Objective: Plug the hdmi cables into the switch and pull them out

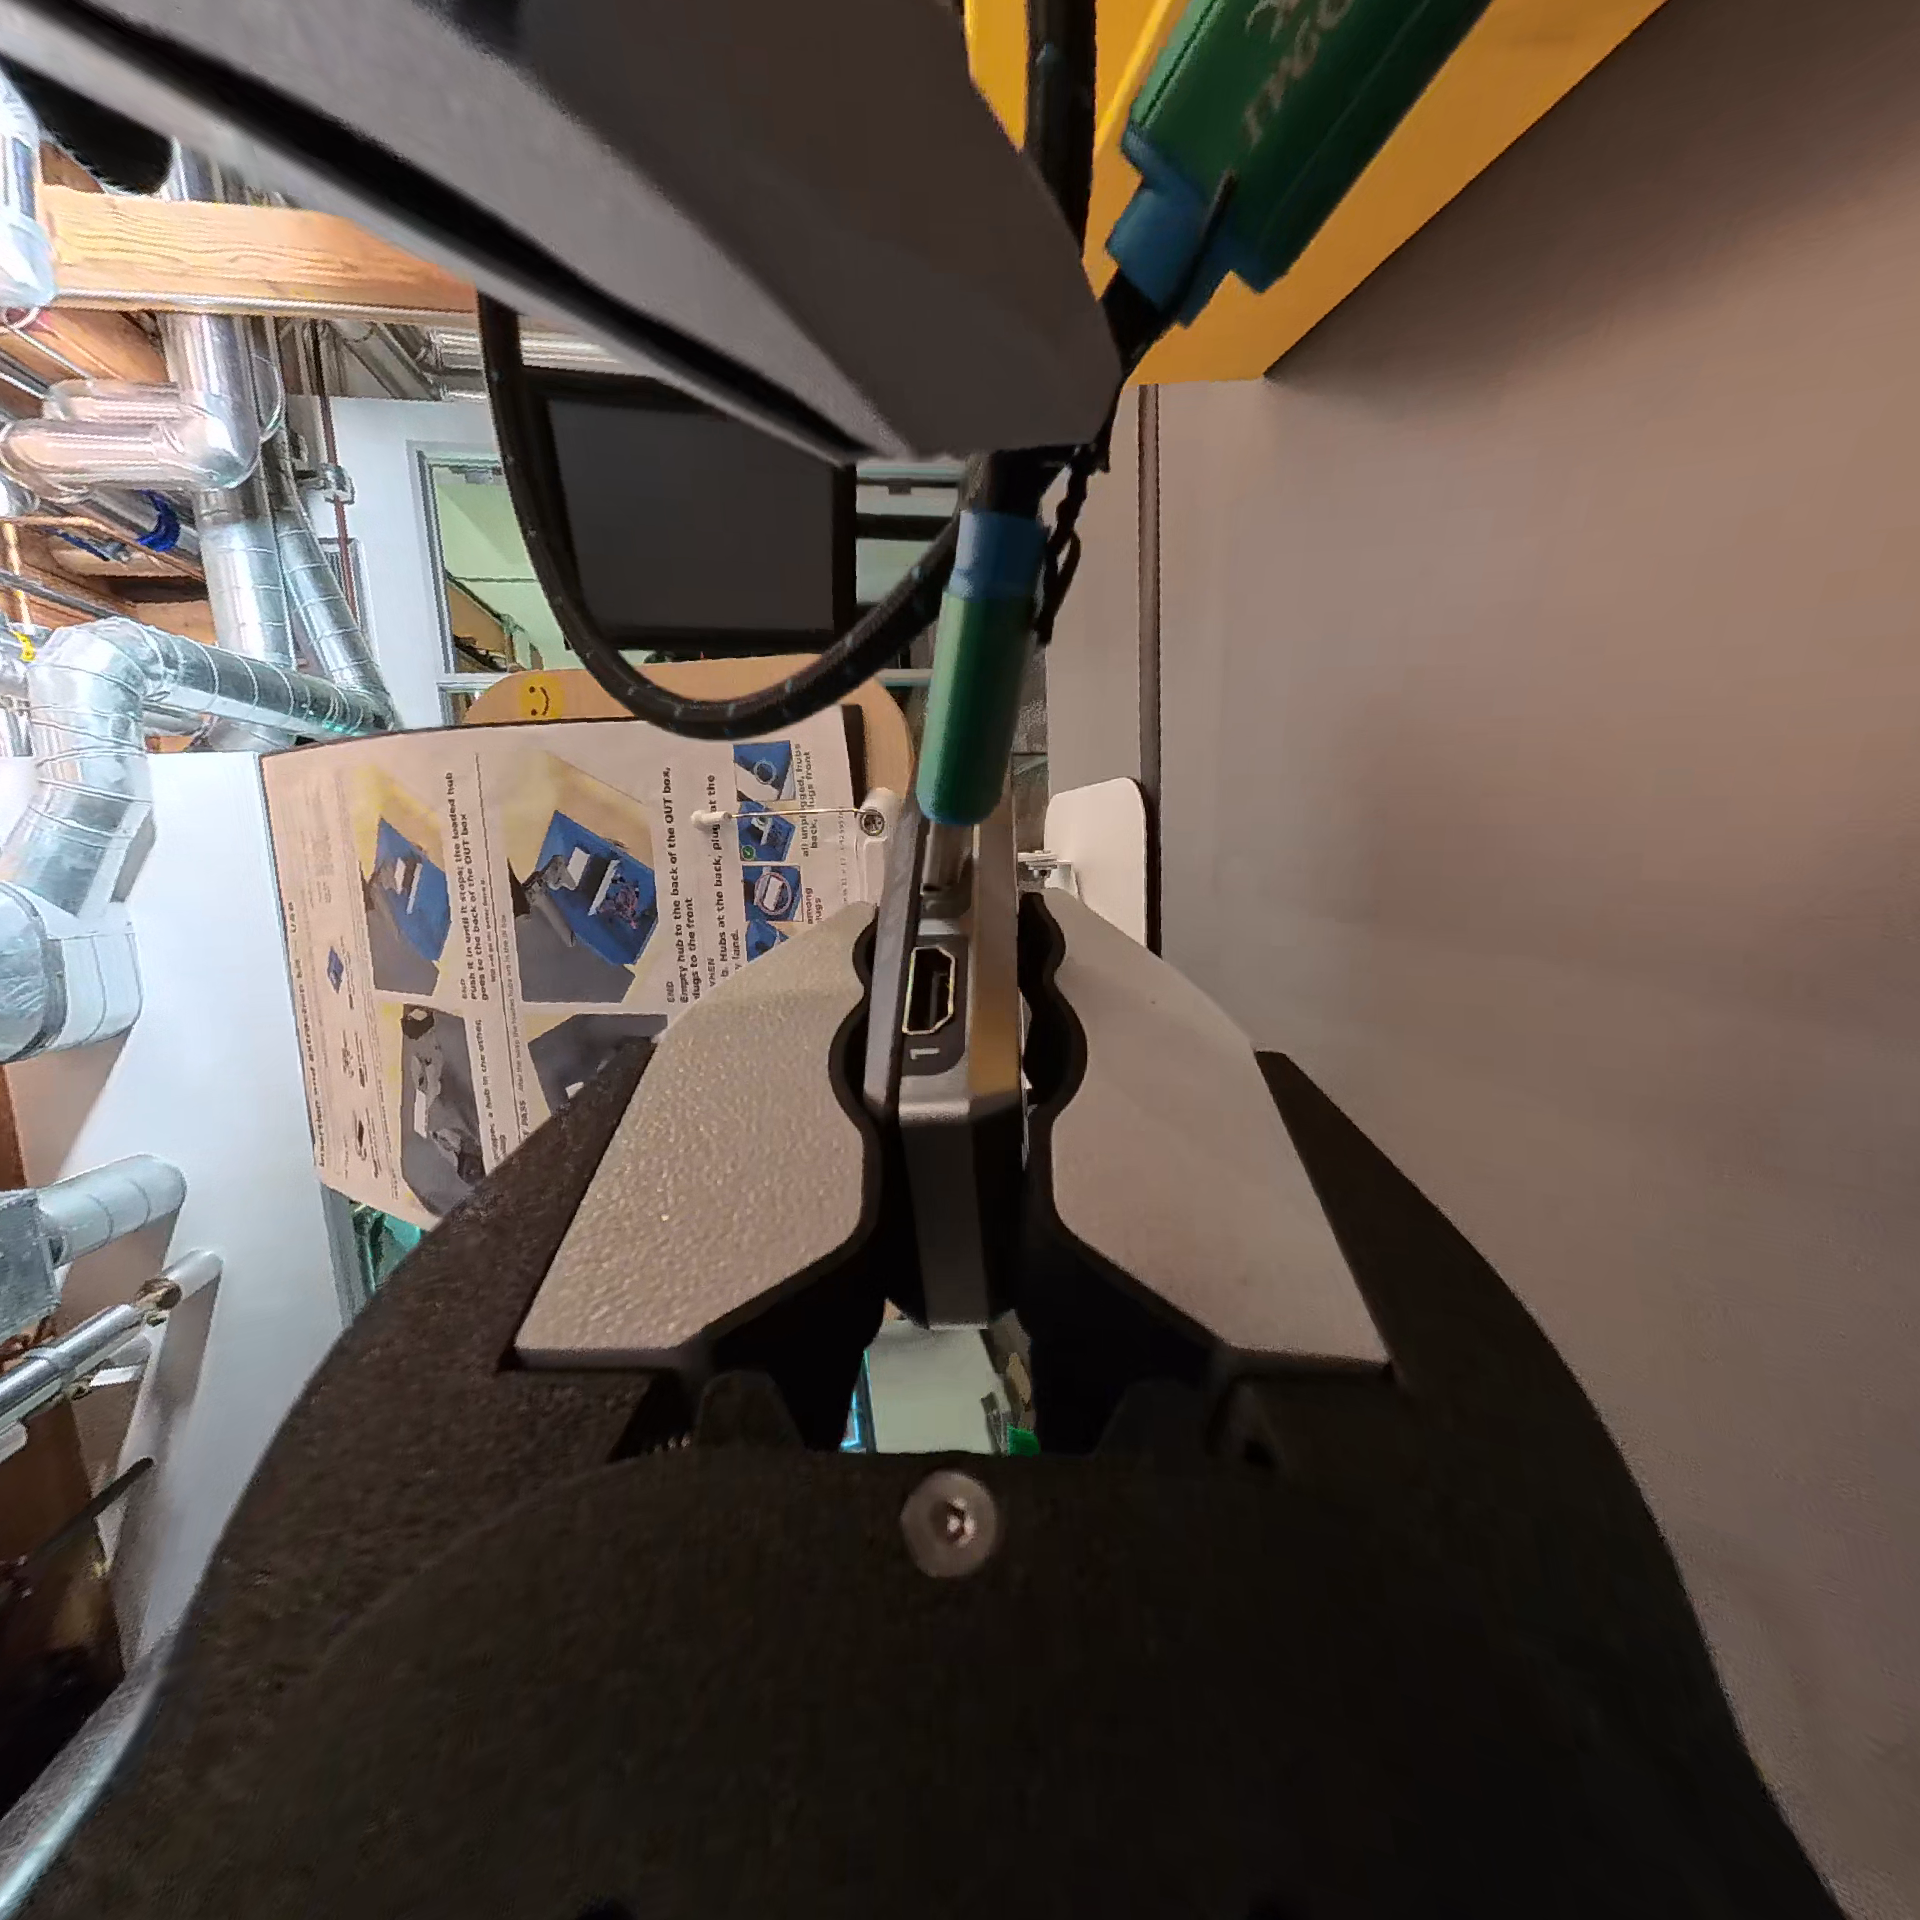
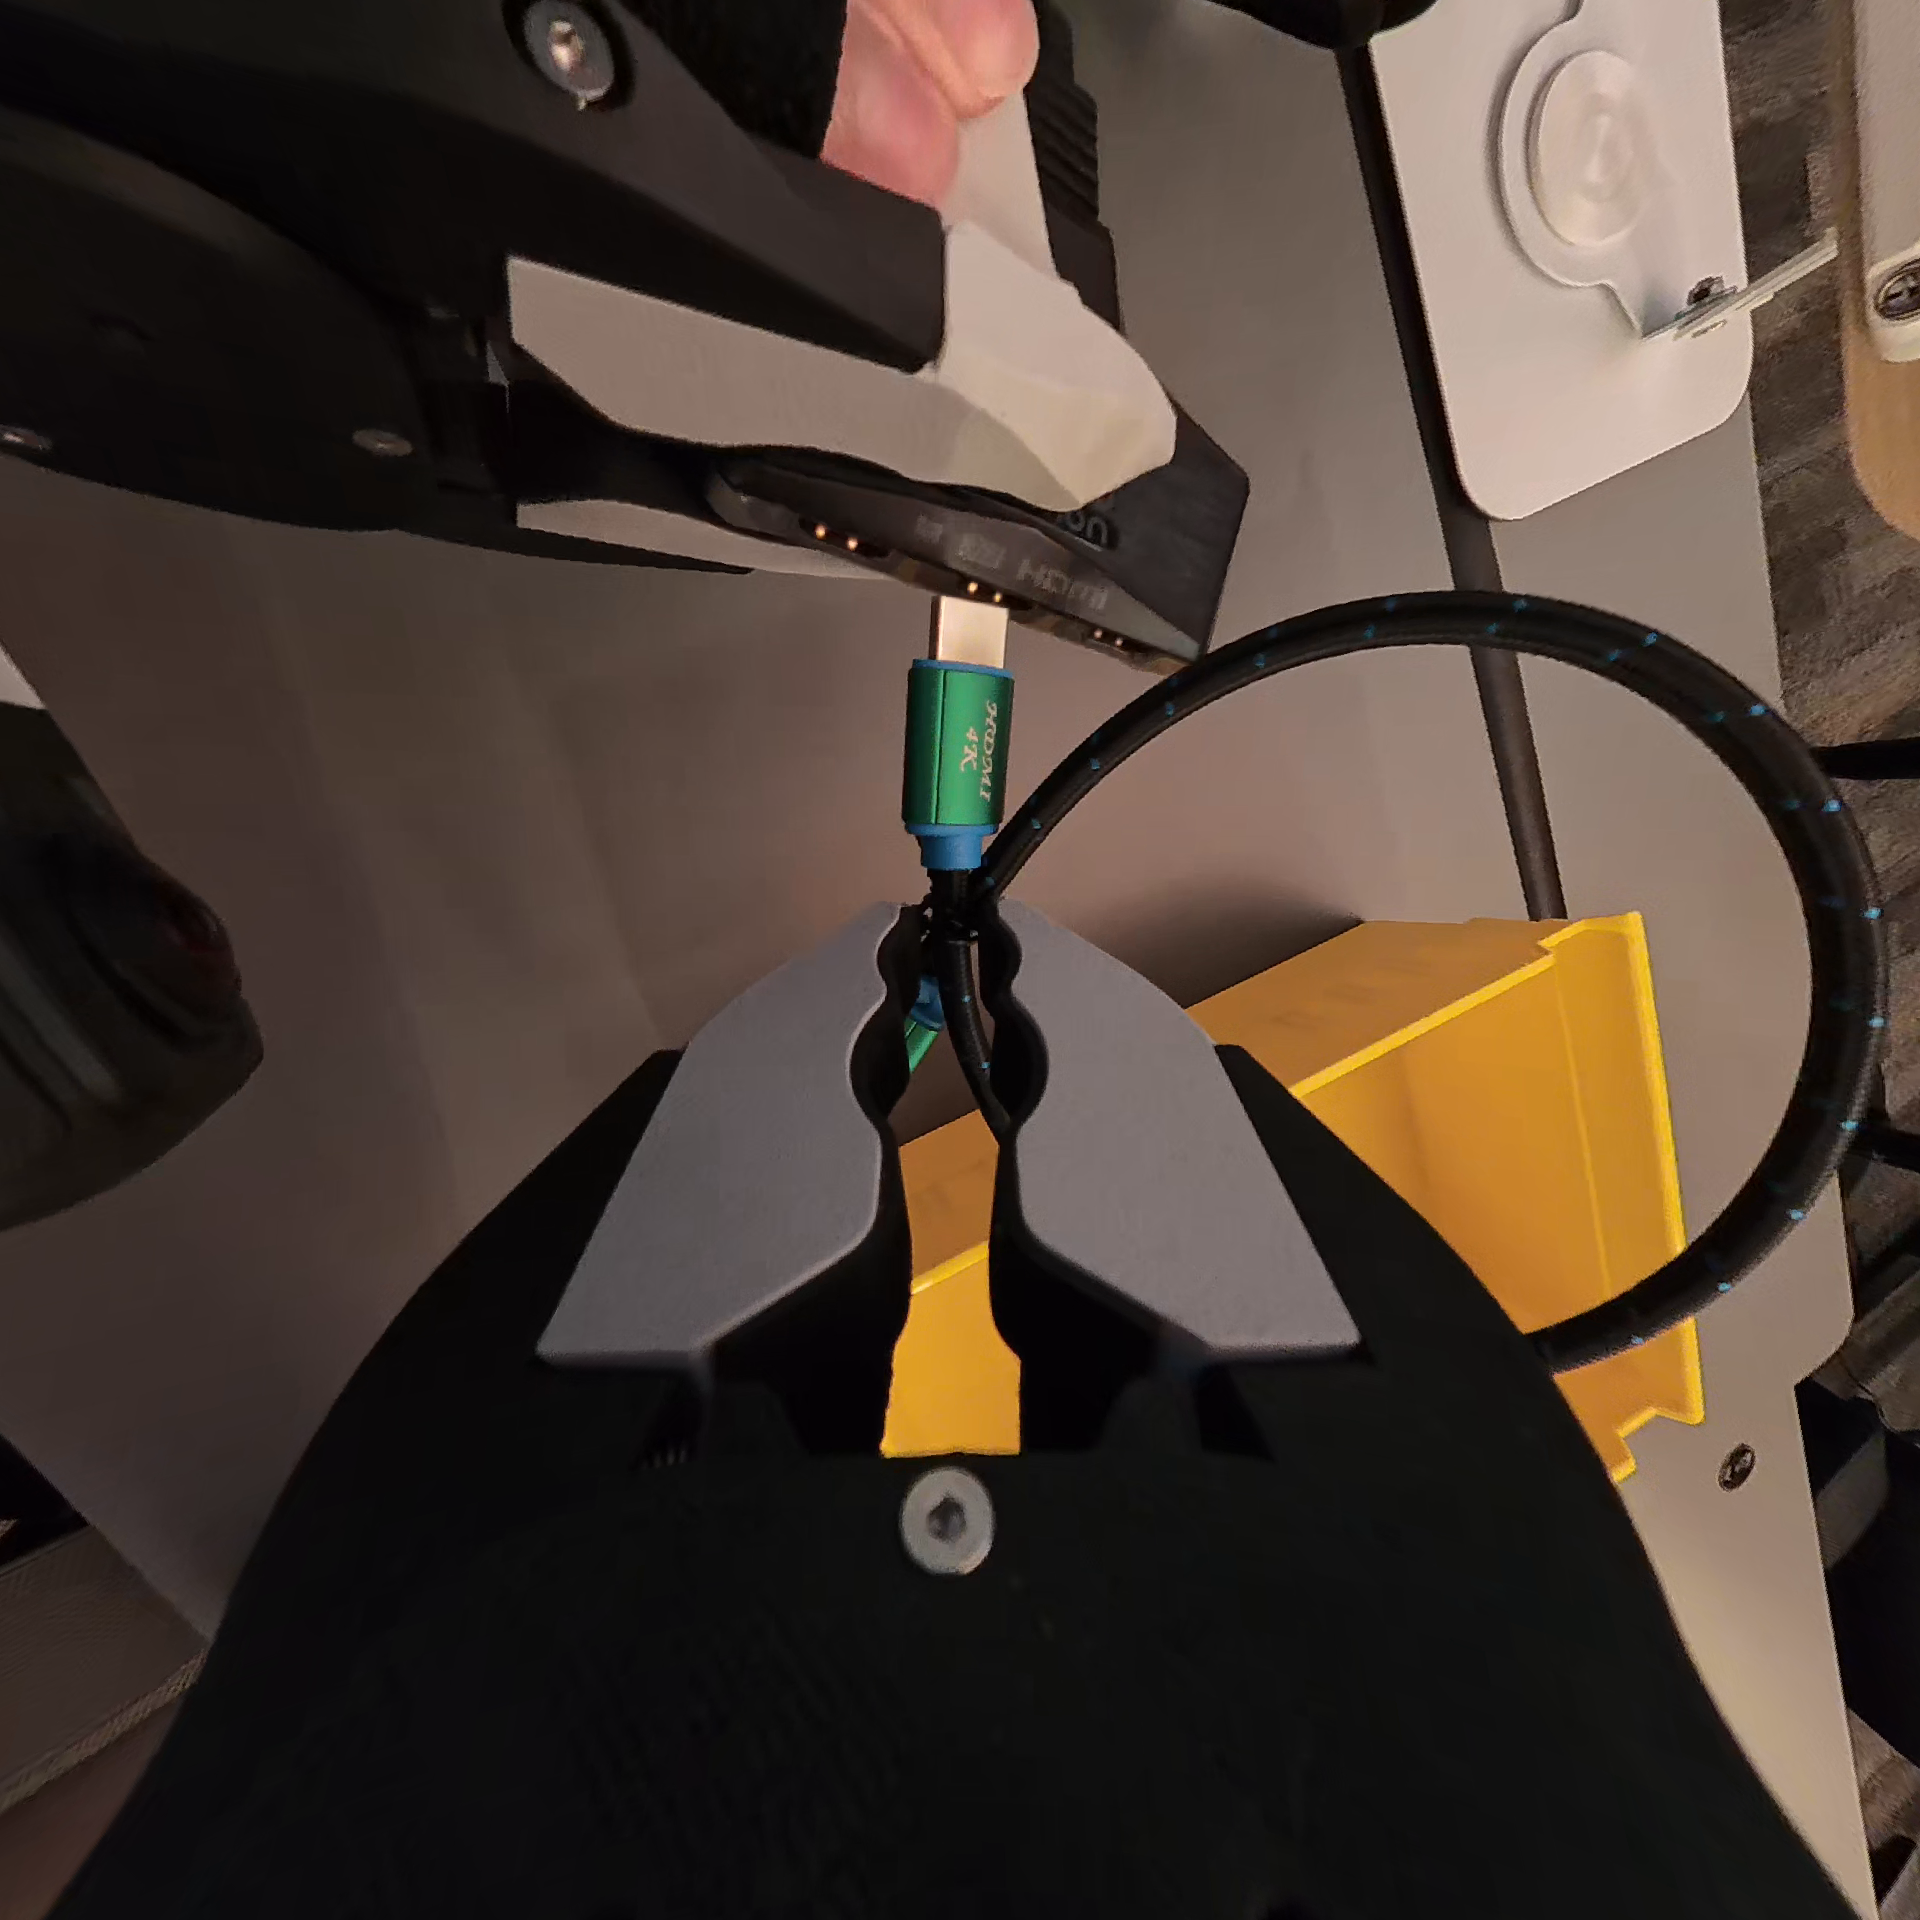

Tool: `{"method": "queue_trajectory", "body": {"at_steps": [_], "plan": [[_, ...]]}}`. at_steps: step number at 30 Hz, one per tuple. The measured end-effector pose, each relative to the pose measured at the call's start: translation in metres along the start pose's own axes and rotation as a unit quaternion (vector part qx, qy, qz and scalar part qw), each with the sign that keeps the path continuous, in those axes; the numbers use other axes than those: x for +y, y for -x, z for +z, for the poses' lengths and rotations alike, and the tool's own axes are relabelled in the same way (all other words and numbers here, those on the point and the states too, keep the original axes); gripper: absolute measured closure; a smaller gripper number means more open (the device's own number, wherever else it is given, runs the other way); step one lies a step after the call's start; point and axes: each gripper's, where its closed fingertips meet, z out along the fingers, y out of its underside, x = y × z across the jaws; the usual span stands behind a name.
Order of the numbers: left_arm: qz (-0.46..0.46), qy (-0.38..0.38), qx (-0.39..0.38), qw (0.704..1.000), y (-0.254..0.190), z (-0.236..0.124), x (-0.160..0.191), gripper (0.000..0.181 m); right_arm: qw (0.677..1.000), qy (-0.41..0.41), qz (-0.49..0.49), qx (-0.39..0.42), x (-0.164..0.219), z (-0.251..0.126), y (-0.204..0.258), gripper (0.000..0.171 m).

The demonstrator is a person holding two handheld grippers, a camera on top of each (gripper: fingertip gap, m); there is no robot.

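My left gripper [image 1: 951,925] is shut on the black HDMI switch [image 1: 940,1122], gripping its flat faces, with one empty port facing the camera. My right gripper [image 2: 951,920] is shut on the black braided cable [image 2: 1558,665] just behind a green HDMI plug [image 2: 951,748]. The plug's metal tip [image 2: 971,634] sits partly in a port on the edge of the switch [image 2: 1164,540], with some metal still showing. The left wrist view shows the same plug [image 1: 971,707] entering the switch from above. A second green plug [image 1: 1299,104] hangs near the yellow bin.
A yellow bin [image 2: 1455,1091] lies on the grey table [image 2: 520,831] under the right gripper. A white plate [image 2: 1610,260] with a metal disc lies beyond the switch. A printed instruction sheet [image 1: 499,935] and a dark monitor [image 1: 686,530] stand behind. A hand [image 2: 925,94] holds the left gripper. Some 8 centimetres of space lies between my two pairs of fingers.
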Motion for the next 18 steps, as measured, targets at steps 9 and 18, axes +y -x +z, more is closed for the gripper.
{"method": "queue_trajectory", "body": {"at_steps": [9, 18], "plan": [[0.043, 0.023, 0.005, 0.999, -0.007, 0.002, 0.002, 0.158, 0.999, 0.033, 0.003, -0.003, 0.005, 0.013, 0.001, 0.159], [0.081, 0.046, 0.017, 0.995, -0.015, 0.003, 0.001, 0.158, 0.998, 0.064, 0.004, 0.005, 0.011, 0.024, 0.000, 0.159]]}}
